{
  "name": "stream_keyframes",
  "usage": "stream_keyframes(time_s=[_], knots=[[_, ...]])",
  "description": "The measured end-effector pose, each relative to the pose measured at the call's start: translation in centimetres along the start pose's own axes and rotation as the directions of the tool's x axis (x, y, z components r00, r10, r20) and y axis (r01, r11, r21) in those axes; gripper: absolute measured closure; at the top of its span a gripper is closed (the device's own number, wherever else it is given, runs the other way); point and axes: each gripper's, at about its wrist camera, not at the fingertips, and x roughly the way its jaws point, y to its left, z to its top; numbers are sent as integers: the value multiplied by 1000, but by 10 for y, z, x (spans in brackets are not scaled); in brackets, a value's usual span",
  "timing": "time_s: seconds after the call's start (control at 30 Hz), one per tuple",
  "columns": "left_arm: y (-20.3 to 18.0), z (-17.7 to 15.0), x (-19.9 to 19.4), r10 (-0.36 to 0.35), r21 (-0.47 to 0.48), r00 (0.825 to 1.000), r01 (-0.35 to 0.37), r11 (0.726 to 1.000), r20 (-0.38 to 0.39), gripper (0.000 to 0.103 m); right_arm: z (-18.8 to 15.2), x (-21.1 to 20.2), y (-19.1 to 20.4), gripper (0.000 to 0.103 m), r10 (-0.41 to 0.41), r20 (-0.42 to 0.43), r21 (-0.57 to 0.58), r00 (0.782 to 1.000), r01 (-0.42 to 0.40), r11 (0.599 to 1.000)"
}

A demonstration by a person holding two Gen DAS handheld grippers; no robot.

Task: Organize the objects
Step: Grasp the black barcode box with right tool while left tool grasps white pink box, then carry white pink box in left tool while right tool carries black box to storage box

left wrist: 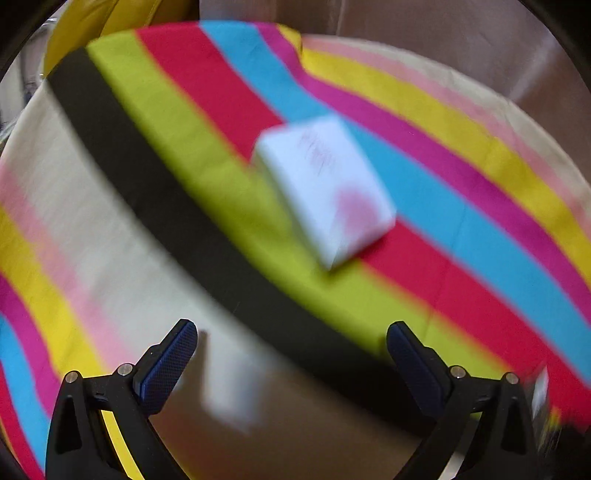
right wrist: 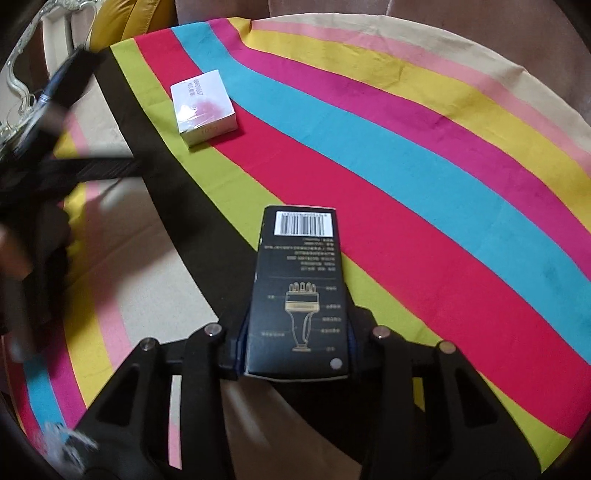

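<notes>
A white box with a pink print (left wrist: 325, 192) lies on the striped cloth (left wrist: 461, 236), blurred, ahead of my left gripper (left wrist: 291, 328). That gripper is open with nothing between its blue pads (left wrist: 166, 365). In the right wrist view my right gripper (right wrist: 297, 332) is shut on a tall black box (right wrist: 299, 288) with a barcode and a gold drawing, held just over the cloth (right wrist: 424, 206). The white box (right wrist: 205, 107) sits at the far left, and the left gripper (right wrist: 55, 107) shows blurred beside it.
A yellow cushion (right wrist: 125, 22) lies behind the cloth's far edge. An ornate silvery rim (right wrist: 22, 74) stands at the far left. Brown upholstery (left wrist: 443, 44) surrounds the cloth. The right half of the cloth is bare stripes.
</notes>
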Motion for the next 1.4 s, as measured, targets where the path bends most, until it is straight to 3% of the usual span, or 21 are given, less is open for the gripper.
stream_keyframes(time_s=[0.1, 0.3, 0.37, 0.4, 0.43, 0.47, 0.6, 0.7, 0.8, 0.97, 1.03, 1.1, 1.2, 1.33, 1.4], knots=[[-15, 25, 13, 18, -90, 998, -13, 996, 61, 0, 3, 6, 1, 60, 4, 0, 7, 1000, -4, 1000], [-15, 52, 40, 123, -282, 992, -107, 954, 40, 0, 3, 7, 0, 59, 7, 0, 23, 1000, -7, 1000], [-15, 53, 49, 151, -283, 988, -143, 948, 7, 0, 2, 6, -3, 59, 13, 1, 33, 1000, -13, 999], [-15, 53, 52, 159, -268, 987, -155, 951, -6, 0, 2, 6, -5, 59, 17, 1, 41, 1000, -17, 999], [-16, 52, 53, 152, -252, 988, -148, 956, -5, 8, 2, 6, -6, 59, 19, 1, 48, 1000, -19, 999], [-17, 52, 51, 135, -234, 991, -130, 964, 6, 28, 2, 6, -6, 59, 20, 1, 50, 1000, -20, 999], [-24, 44, 44, 84, -46, 996, -85, 995, -17, 32, 1, 6, -7, 59, 25, 2, 57, 1000, -25, 998], [-20, 22, 23, 12, 96, 997, -5, 995, -75, 35, 1, 5, -7, 59, 25, 2, 56, 1000, -25, 998], [-8, -10, -7, -59, 206, 986, 91, 974, -153, 36, 3, 6, -6, 59, 22, 2, 53, 1000, -22, 998], [1, -48, -40, -127, 398, 969, 205, 894, -213, 35, 3, 5, -5, 59, 17, 1, 50, 1000, -17, 999], [4, -51, -42, -141, 422, 967, 220, 880, -210, 31, 3, 5, -4, 59, 17, 1, 50, 1000, -17, 999], [8, -49, -39, -114, 401, 978, 176, 899, -173, 25, 2, 4, -4, 59, 18, 1, 50, 1000, -18, 999], [12, -48, -33, -124, 334, 982, 166, 928, -145, 20, 2, 3, -3, 59, 17, 1, 49, 1000, -17, 999], [7, -49, -32, -128, 325, 989, 147, 934, -79, 20, 2, 2, -2, 59, 16, 1, 48, 1000, -16, 999], [8, -48, -31, -145, 327, 988, 157, 932, -60, 29, 3, 3, -2, 59, 17, 1, 49, 1000, -17, 999]])
